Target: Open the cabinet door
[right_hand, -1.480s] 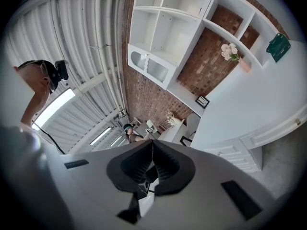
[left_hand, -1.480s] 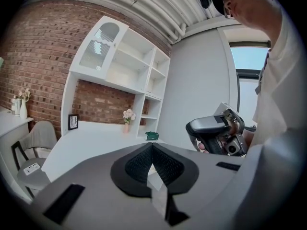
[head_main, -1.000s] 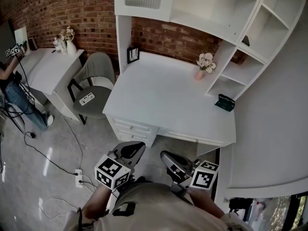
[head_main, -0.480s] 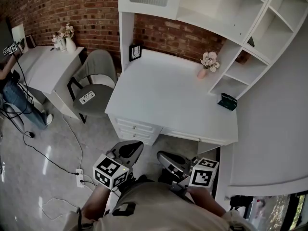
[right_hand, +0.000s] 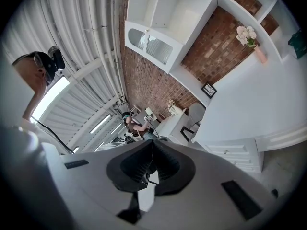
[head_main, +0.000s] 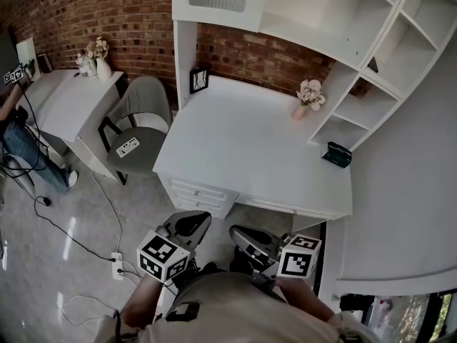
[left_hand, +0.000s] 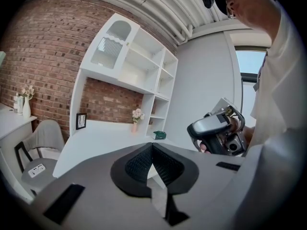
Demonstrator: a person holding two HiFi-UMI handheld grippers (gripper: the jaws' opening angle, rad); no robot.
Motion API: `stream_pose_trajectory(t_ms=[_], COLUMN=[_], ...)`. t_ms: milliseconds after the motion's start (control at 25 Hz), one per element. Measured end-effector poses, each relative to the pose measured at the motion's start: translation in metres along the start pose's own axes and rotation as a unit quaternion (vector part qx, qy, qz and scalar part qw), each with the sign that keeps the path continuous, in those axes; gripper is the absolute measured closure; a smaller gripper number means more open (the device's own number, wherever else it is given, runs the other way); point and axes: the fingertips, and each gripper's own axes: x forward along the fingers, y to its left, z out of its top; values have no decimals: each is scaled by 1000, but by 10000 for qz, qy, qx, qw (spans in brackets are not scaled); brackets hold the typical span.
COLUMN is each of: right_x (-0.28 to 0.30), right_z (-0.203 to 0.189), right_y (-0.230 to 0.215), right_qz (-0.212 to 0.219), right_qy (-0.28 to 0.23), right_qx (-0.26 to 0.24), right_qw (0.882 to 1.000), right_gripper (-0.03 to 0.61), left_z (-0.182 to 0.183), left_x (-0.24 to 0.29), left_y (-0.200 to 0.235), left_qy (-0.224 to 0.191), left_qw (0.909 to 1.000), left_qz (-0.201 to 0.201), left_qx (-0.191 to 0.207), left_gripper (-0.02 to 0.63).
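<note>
The person holds both tools low and close against the body. The grey and black left hand-held gripper (head_main: 198, 219) (left_hand: 152, 150) points forward, tilted slightly down. Its ribbed black pads meet at the tips, with nothing between them. Its white cube with black square markers (head_main: 164, 256) sits just above the bare left forearm (head_main: 139, 302). The matching right hand-held gripper (head_main: 235, 231) (right_hand: 152, 147) lies just beside it, nearly level and angled a little inward. Its jaws are likewise pressed together and empty. The right marker cube (head_main: 298, 256) sits above the right forearm (head_main: 308, 300). The two grippers are near each other but apart.
</note>
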Motion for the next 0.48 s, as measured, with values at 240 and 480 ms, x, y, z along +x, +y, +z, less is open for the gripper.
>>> stream_pose_trajectory(t_ms=[240,480], right_x=[-10,-13], right_z=[12,30], right_y=[-20,-36], right_qz=[-34,68], right_qy=[-173,-216], right_qx=[252,257], right_qw=[9995,9994], right_gripper=[552,551], left_z=[0,11], left_x=[17,42], left_y=[-3,1], left_qy=[86,123], left_qw=[10000,9999], left_qz=[-3,35], left_qx=[-3,102], left_gripper=[598,598])
